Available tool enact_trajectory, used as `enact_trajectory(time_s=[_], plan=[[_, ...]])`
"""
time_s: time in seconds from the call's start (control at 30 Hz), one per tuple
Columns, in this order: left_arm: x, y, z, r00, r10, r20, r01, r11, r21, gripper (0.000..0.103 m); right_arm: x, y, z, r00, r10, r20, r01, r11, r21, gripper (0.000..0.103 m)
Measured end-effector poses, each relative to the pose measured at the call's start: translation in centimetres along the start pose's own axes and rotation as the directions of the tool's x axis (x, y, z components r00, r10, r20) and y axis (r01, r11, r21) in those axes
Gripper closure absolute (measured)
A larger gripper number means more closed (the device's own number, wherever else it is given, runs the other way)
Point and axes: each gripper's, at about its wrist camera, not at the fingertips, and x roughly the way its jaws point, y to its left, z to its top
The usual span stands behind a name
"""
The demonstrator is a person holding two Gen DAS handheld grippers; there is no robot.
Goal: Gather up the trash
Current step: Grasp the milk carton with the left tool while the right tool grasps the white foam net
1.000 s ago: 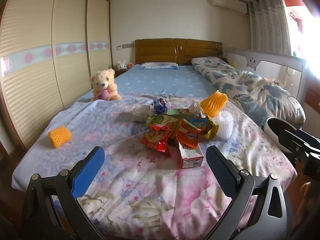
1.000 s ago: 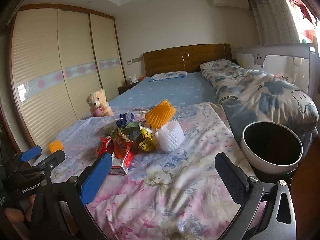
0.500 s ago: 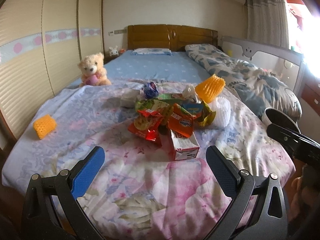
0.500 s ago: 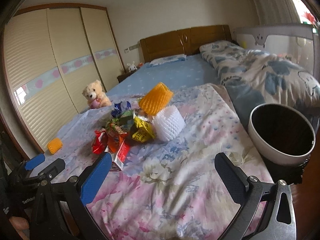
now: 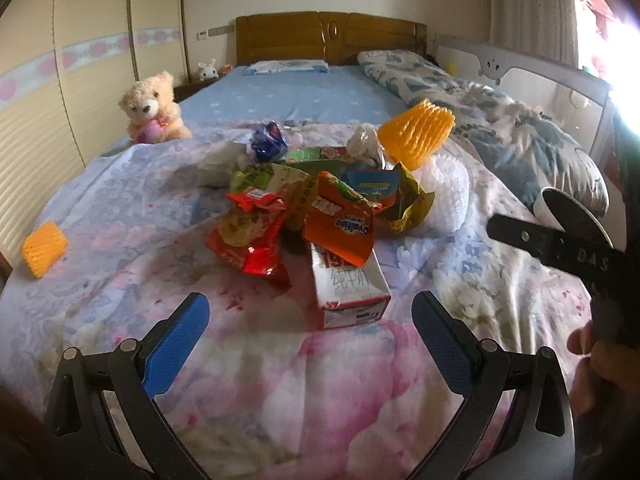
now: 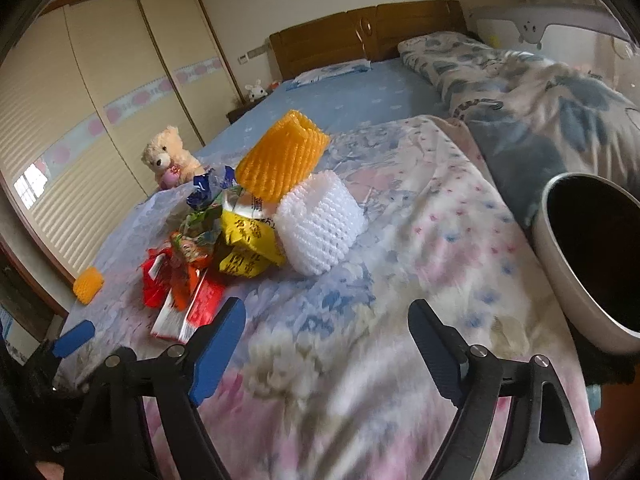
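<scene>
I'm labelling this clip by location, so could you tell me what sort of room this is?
A home bedroom, most likely a family's or child's: a large bed with a wooden headboard, a sliding-door wardrobe along the wall, and a teddy bear on the covers.

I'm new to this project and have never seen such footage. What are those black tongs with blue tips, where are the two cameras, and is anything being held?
There is no robot here: a person holds a two-finger gripper in each hand, with a wide-angle camera on each looking along its fingers. One picture looks out over the left gripper, the other over the right gripper. Both hang over a bed with a flowered cover. On it lies a heap of snack wrappers, a small carton, orange foam netting and white foam netting. A bin waits at the bed's edge. Both grippers are open and empty; the right one's jaws have just been closing somewhat.
</scene>
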Motion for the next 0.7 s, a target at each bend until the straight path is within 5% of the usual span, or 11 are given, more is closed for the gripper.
enact_trajectory(time_s=[0.3, 0.4, 0.47, 0.57, 0.7], plan=[[3.1, -1.4, 0.8, 0.998, 0.003, -0.057, -0.001, 0.999, 0.04, 0.004, 5.0, -0.1, 3.1, 0.997, 0.044, -0.055, -0.043, 0.999, 0.009, 0.025], [4.3, -1.7, 0.7, 0.995, -0.018, -0.102, 0.022, 0.999, 0.046, 0.028, 6.4, -0.4, 3.6, 0.996, 0.052, -0.079, -0.05, 0.999, 0.019, 0.039], [4.8, -1.8, 0.5, 0.991, -0.04, -0.128, 0.047, 0.998, 0.05, 0.055, 7.2, -0.8, 3.7, 0.992, 0.076, -0.097, -0.072, 0.996, 0.044, 0.062], [4.5, -2.0, 0.3, 0.992, -0.043, -0.115, 0.05, 0.997, 0.057, 0.055, 6.9, -1.2, 3.5, 0.991, 0.099, -0.091, -0.093, 0.994, 0.06, 0.08], [3.1, -2.6, 0.0, 0.993, -0.073, -0.09, 0.08, 0.994, 0.078, 0.055, 5.2, -1.5, 2.9, 0.992, 0.103, -0.071, -0.098, 0.993, 0.06, 0.083]])
